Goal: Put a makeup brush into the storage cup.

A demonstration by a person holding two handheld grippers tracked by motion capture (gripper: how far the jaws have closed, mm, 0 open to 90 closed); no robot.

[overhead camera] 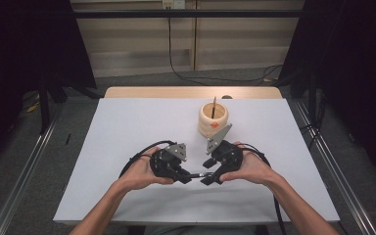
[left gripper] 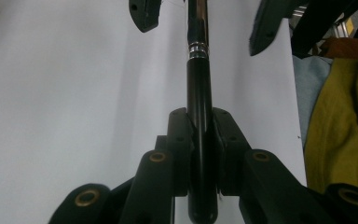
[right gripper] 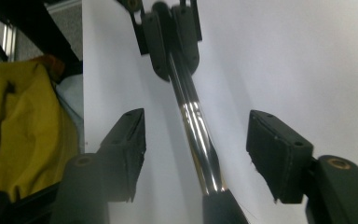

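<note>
A black pen (left gripper: 199, 116) with a chromed section is held level just above the white table (overhead camera: 127, 127), in front of the wooden holder (overhead camera: 213, 119) on the person's side. In the left gripper view its dark barrel is clamped between the pads of the left gripper (left gripper: 199, 154), whose jaws are closed tight on it; the butt end is partly lost in shadow at the lower edge of that view. In the right gripper view the shiny part of the pen runs between the jaws of the right gripper (right gripper: 196, 154), which stand apart from it on both sides, no pad touching; the pen's near end is cut off by the bottom of that view. In the high view the pen is seen as a thin dark line between the two grippers, and its details cannot be made out there. A thin stick (overhead camera: 214, 105) stands in the holder; what it is cannot be told. A yellow cloth (right gripper: 23, 126) is seen beyond the table's near edge, partly cut off.
</note>
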